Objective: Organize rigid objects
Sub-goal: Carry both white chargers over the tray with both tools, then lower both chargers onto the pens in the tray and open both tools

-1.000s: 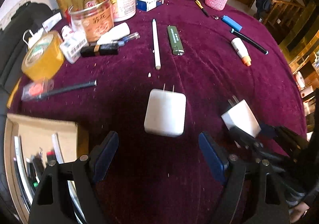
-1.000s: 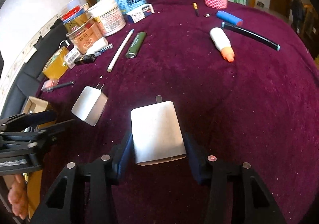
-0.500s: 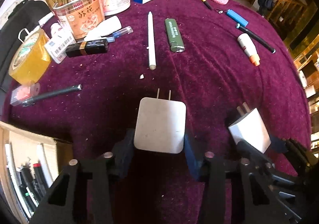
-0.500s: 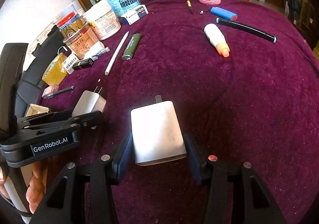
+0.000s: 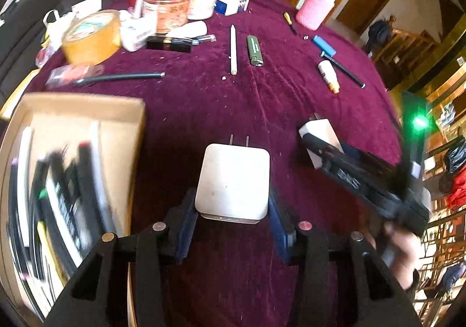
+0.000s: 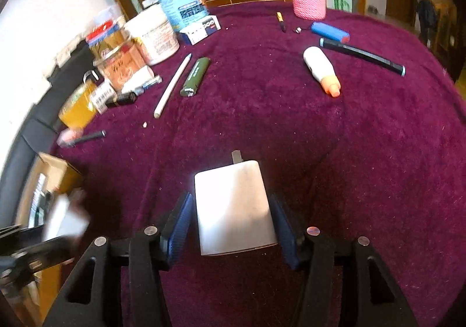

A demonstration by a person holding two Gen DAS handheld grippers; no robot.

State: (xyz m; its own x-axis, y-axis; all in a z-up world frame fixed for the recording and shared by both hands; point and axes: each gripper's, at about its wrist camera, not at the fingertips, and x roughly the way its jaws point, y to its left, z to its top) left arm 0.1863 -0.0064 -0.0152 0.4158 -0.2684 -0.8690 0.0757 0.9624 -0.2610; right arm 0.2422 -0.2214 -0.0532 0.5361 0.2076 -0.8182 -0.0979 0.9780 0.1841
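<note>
We are over the round table draped in deep purple velvet cloth [image 5: 291,111], and at its near left edge sits the open brown cardboard box [image 5: 87,111], already lined with dark pens and markers. That box looks to us like the destination, because both hands are loaded. Our left gripper [image 5: 233,228] has its blue pads clamped on the sides of a square white plastic wall charger [image 5: 233,178], prongs pointing away from us, carried above the cloth just right of the box wall. Our right gripper [image 6: 231,228] pinches a second white wall charger [image 6: 233,207] the same way, raised over the cloth well right of the box. So the step in hand, as we read it, is the carry. The next move calls for swinging the left charger over the cardboard rim, lowering it into a free patch beside the pens, then parting the jaws. The right one must wait its turn or come in behind. Still loose on the cloth: the slim white stylus pen [image 6: 173,85] and olive green lighter [image 6: 195,76] beside it.
</note>
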